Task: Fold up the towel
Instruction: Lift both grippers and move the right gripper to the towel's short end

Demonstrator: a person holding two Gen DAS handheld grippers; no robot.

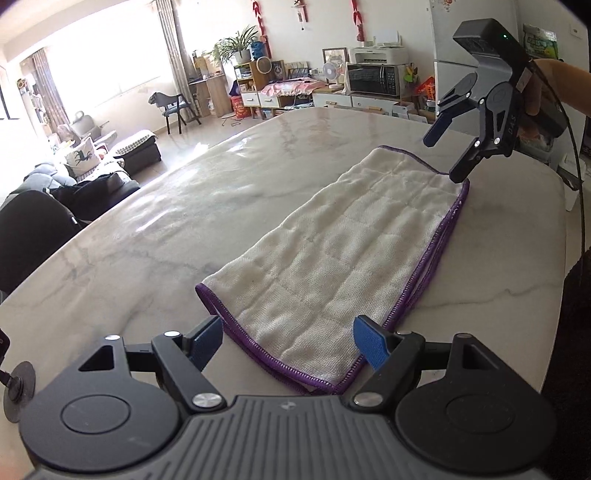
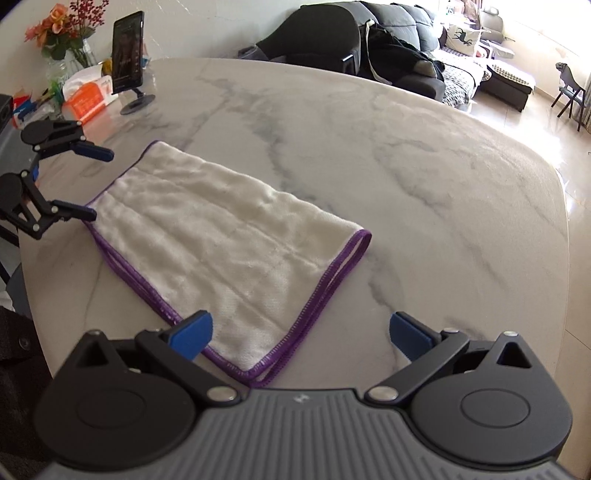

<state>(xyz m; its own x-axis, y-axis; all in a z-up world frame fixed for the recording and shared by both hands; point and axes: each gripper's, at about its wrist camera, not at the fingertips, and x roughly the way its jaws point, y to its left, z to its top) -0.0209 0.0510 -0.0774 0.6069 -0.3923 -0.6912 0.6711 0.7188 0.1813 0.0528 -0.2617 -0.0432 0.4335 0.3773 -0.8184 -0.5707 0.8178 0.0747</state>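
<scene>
In the left wrist view, the left hand-held gripper (image 1: 288, 341) sits nearest the lens, its blue pads spread apart with nothing pressed between them. Straight ahead at twelve o'clock, one short end of the towel (image 1: 343, 251) lies between the pads, the right pad just over its purple hem. The towel is a white cloth with purple trim, already doubled lengthwise to judge by the twin hems along one long side, and it rests flat on the marble surface (image 1: 166, 221). Its long axis runs away from this hand-held gripper toward one o'clock, where the right hand-held gripper (image 1: 448, 155) hangs at the far short end, one finger tip at the far corner.

In the right wrist view the same layout reads in reverse: the right hand-held gripper (image 2: 301, 332) is wide open and holds nothing, a towel corner (image 2: 255, 373) directly before it, the left pad over the hem. The strip stretches toward ten o'clock, ending by the left hand-held gripper (image 2: 92, 181).

Each hand is thus nearest its own short end, so a fold across the long axis looks like the next step, one end carried onto the other. Farther off at eleven o'clock stand a phone on a stand (image 2: 127, 55) and a vase of flowers (image 2: 62, 33).
</scene>
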